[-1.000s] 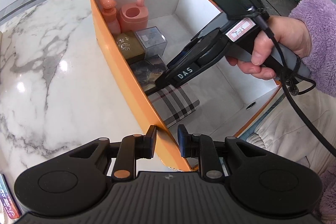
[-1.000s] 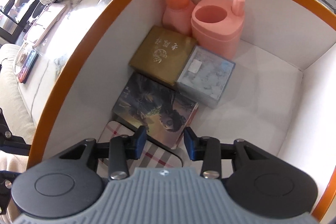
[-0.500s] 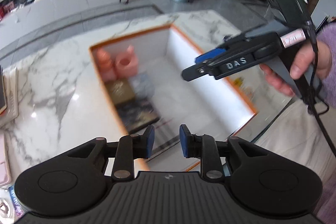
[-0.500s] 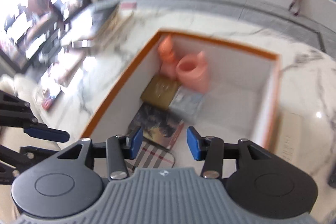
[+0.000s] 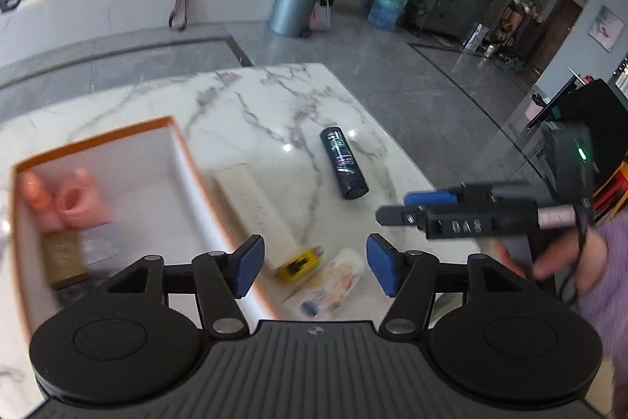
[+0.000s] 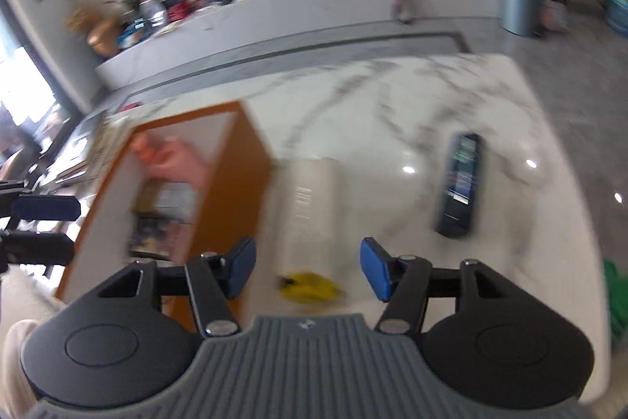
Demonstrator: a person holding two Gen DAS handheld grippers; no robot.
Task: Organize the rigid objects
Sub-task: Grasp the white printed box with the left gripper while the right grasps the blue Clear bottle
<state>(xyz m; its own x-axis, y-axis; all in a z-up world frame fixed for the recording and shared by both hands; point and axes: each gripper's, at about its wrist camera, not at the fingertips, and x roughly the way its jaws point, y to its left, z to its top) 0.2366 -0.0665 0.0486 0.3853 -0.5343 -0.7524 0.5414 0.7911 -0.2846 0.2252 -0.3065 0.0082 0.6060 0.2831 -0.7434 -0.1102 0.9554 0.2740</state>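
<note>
An orange box [image 5: 117, 136] with white walls sits on the marble table and holds pink containers [image 5: 74, 203], a gold box [image 5: 64, 256] and other items. It also shows in the right wrist view [image 6: 251, 160]. Beside it lie a long cream box [image 5: 255, 207], a black tube [image 5: 343, 163], a small yellow object [image 5: 298, 262] and a pale tube [image 5: 329, 285]. My left gripper [image 5: 314, 268] is open and empty above the yellow object. My right gripper [image 6: 306, 268] is open and empty, over the yellow object [image 6: 310, 287]; it also shows in the left wrist view [image 5: 408, 211].
The marble table's [image 5: 274, 97] right edge drops to a grey floor. The cream box [image 6: 310, 199] and black tube [image 6: 459, 191] lie ahead of my right gripper. A grey bin [image 5: 292, 4] and a counter stand far behind.
Both grippers have lifted out of and away from the orange box, swung right over the loose items, and opened wider.
</note>
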